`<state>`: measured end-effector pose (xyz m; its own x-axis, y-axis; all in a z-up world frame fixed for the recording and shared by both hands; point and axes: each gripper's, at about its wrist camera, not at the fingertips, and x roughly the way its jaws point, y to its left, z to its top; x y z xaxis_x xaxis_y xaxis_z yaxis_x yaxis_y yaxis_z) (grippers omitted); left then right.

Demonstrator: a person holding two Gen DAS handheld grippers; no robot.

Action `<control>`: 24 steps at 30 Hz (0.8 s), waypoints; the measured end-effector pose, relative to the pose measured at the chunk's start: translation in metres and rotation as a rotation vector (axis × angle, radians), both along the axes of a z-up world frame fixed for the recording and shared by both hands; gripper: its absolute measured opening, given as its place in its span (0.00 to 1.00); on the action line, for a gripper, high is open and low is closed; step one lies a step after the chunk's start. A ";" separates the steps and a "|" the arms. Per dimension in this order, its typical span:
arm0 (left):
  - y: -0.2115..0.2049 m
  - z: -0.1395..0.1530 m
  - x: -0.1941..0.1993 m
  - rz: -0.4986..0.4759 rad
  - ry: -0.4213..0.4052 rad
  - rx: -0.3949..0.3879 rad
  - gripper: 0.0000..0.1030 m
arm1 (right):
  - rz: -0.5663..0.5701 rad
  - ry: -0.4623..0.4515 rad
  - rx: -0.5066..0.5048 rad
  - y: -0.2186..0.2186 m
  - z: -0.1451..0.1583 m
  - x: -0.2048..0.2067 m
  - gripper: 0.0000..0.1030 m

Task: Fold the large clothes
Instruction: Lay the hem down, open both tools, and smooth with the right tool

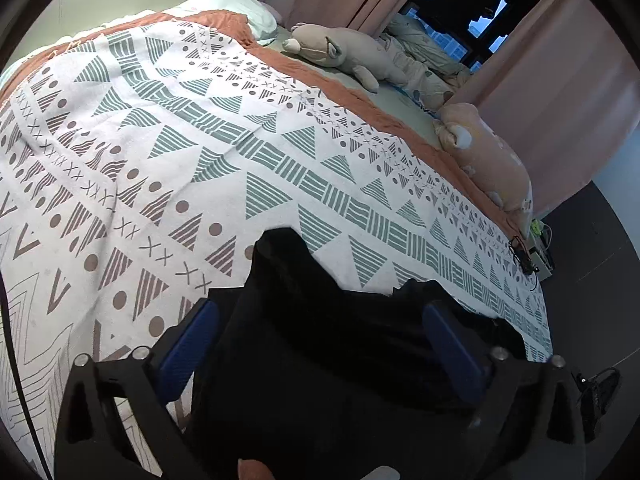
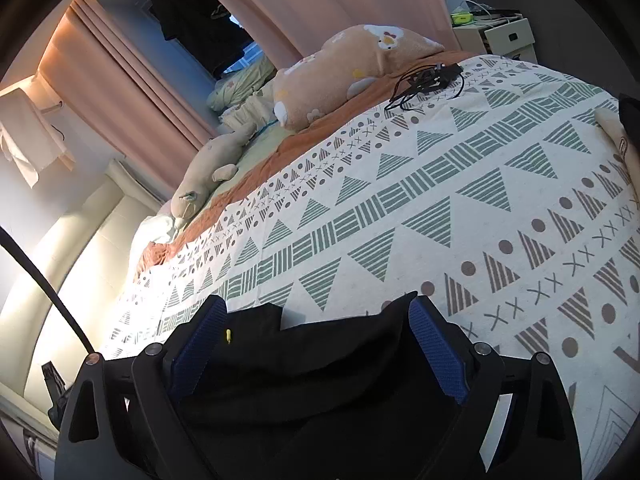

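Observation:
A black garment lies on the patterned bed cover at the near edge. My left gripper stands open with its blue pads either side of the black cloth, which bunches between them. In the right wrist view the same black garment fills the gap of my right gripper, also open, blue pads wide apart around the cloth. A small yellow tag shows on the fabric. Whether the pads touch the cloth is unclear.
A grey plush toy and a peach plush pillow lie along the far side of the bed. A black cable bundle sits on the cover near the bed corner. Pink curtains and a nightstand stand beyond.

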<state>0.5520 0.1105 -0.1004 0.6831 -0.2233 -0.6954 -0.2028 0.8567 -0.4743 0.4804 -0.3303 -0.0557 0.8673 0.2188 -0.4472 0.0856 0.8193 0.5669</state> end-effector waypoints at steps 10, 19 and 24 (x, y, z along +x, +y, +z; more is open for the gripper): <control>0.002 0.003 -0.044 0.026 -0.011 0.040 1.00 | 0.047 0.060 -0.097 0.029 -0.002 -0.037 0.89; 0.014 -0.016 -0.101 0.037 -0.003 0.021 0.99 | 0.195 0.159 -0.248 0.111 -0.001 -0.040 0.89; 0.022 -0.030 -0.126 0.047 0.022 0.004 0.84 | 0.304 0.196 -0.350 0.168 0.000 -0.040 0.89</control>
<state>0.4259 0.1329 -0.1305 0.6775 -0.1882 -0.7110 -0.2530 0.8481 -0.4656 0.4401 -0.1625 -0.0555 0.6798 0.2561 -0.6872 -0.1087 0.9619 0.2510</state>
